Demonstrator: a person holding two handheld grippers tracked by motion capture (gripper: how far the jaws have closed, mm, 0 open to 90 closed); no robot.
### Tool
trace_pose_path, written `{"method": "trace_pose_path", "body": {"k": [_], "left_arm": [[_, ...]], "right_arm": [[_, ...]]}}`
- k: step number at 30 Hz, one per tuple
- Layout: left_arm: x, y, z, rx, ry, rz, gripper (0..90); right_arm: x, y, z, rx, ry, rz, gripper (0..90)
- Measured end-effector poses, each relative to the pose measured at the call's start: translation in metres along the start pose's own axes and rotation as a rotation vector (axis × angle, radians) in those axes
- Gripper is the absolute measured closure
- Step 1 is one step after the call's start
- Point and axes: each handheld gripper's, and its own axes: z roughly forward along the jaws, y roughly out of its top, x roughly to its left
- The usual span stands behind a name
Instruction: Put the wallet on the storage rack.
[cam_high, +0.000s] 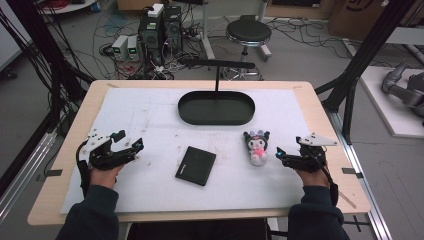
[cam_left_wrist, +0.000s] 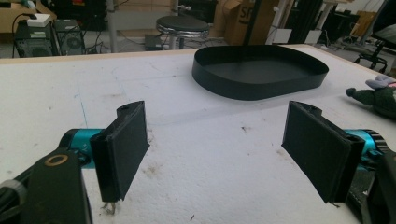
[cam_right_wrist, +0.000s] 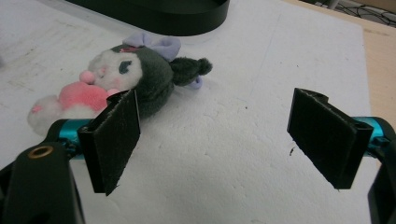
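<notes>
A black oval tray (cam_high: 216, 108) with a T-shaped stand sits at the back middle of the white mat. A small plush toy (cam_high: 257, 142) with dark ears and a pink front lies right of centre. A flat black case (cam_high: 195, 165) lies at the centre front. My left gripper (cam_high: 131, 141) rests open at the front left, with nothing between its pads (cam_left_wrist: 123, 144); the tray (cam_left_wrist: 233, 88) lies ahead of it. My right gripper (cam_high: 290, 146) is open just right of the plush toy (cam_right_wrist: 140, 74), whose body lies beside and behind its left pad (cam_right_wrist: 114, 140).
The white mat (cam_high: 150, 115) covers a wooden table (cam_high: 330, 125). Behind the table stand a round stool (cam_high: 248, 32) and computer boxes (cam_high: 160, 30) among floor cables. Black frame posts (cam_high: 365, 55) rise at the right and left sides.
</notes>
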Motion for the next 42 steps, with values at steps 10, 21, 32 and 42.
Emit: {"method": "trace_pose_path", "body": {"k": [10, 21, 32, 42], "left_arm": [[-0.004, -0.002, 0.005, 0.047, -0.085, -0.043, 29.1], [-0.031, -0.004, 0.028, 0.094, -0.172, -0.061, 27.9], [-0.083, -0.018, 0.069, 0.314, -0.248, -0.011, 25.4], [-0.102, -0.024, 0.086, 0.470, -0.292, 0.018, 51.3]], "right_arm": [[-0.002, 0.000, 0.004, 0.001, 0.006, 0.000, 17.4], [0.003, 0.004, -0.001, -0.015, 0.010, -0.004, 17.4], [0.004, 0.003, -0.003, -0.020, 0.012, -0.003, 17.5], [0.003, 0.002, -0.003, -0.016, 0.011, -0.001, 17.5]]}}
